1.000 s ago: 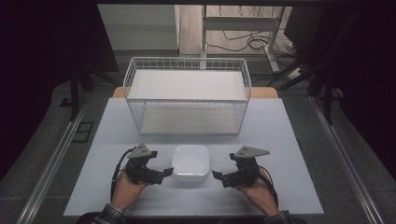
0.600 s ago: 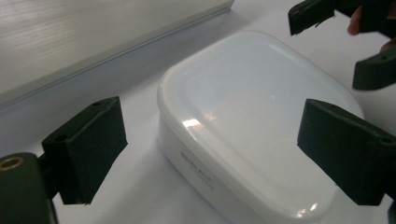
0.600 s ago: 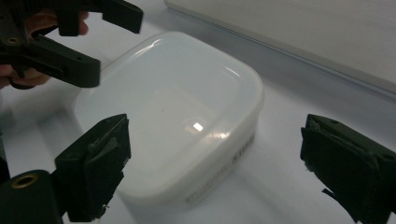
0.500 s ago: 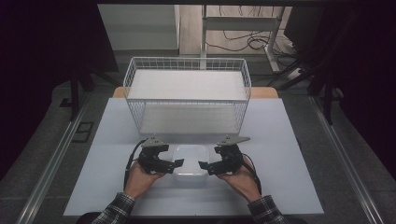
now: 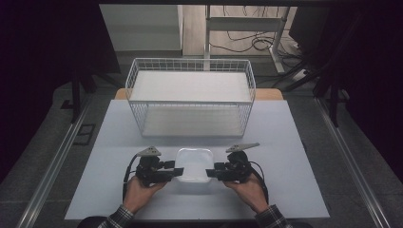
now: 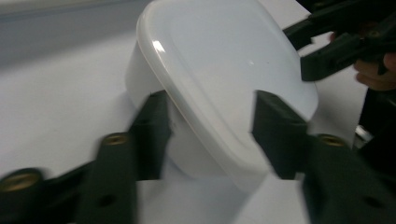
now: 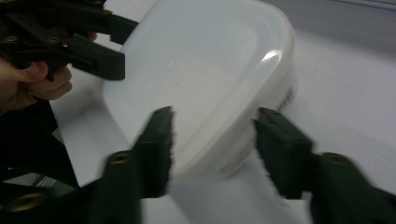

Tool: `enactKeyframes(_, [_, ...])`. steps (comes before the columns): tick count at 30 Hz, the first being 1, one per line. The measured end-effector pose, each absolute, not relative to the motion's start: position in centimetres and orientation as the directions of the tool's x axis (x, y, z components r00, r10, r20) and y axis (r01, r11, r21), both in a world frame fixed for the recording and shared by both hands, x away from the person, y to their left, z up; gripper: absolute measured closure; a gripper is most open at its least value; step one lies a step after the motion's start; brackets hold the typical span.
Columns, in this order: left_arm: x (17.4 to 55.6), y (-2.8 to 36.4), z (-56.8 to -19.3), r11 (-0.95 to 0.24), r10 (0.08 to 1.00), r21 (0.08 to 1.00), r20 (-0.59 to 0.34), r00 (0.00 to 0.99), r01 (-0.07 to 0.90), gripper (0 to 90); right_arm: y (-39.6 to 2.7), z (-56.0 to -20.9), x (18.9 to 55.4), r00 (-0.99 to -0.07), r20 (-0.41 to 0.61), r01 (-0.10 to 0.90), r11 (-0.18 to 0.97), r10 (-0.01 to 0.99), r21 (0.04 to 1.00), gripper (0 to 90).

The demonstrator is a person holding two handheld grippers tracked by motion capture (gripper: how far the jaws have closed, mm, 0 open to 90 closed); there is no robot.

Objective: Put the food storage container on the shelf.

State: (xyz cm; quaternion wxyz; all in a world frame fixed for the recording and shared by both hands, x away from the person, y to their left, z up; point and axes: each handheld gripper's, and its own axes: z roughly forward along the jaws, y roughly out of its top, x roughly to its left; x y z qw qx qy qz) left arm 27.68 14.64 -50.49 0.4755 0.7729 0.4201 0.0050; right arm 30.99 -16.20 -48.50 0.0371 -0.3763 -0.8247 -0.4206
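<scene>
A white plastic container with a lid (image 5: 194,163) sits on the table near the front edge. In the high view my left gripper (image 5: 177,171) reaches its left side and my right gripper (image 5: 211,172) its right side, tips pointing at each other. In the left gripper view the container (image 6: 219,70) lies tilted across the frame, and my open left gripper (image 6: 212,135) straddles its rim, one jaw by the wall and one over the lid. My right gripper (image 7: 217,149) stands open the same way around the opposite rim of the container (image 7: 205,79).
A white wire basket (image 5: 190,95) stands at the back middle of the pale table (image 5: 294,156). The person's hands and plaid cuffs come in from the bottom edge. Cables trail from both grippers.
Both grippers have moved inward from either side of the container, until their open jaws reach over its left and right rims. The container has stayed in place.
</scene>
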Motion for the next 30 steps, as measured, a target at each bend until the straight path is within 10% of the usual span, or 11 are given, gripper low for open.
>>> enactKeyframes(7, [27.1,15.3,-50.2,-0.121,0.693,0.761,-0.395,0.603,0.637,76.0,-17.0,-48.0,30.0,-0.692,0.410,0.668,0.311,0.595,0.676,79.4])
enactKeyframes(30, [28.8,15.6,-48.1,-0.060,0.733,0.801,-0.370,0.571,0.595,77.9,-15.8,-46.2,31.8,-0.715,0.301,0.571,0.278,0.631,0.773,79.1])
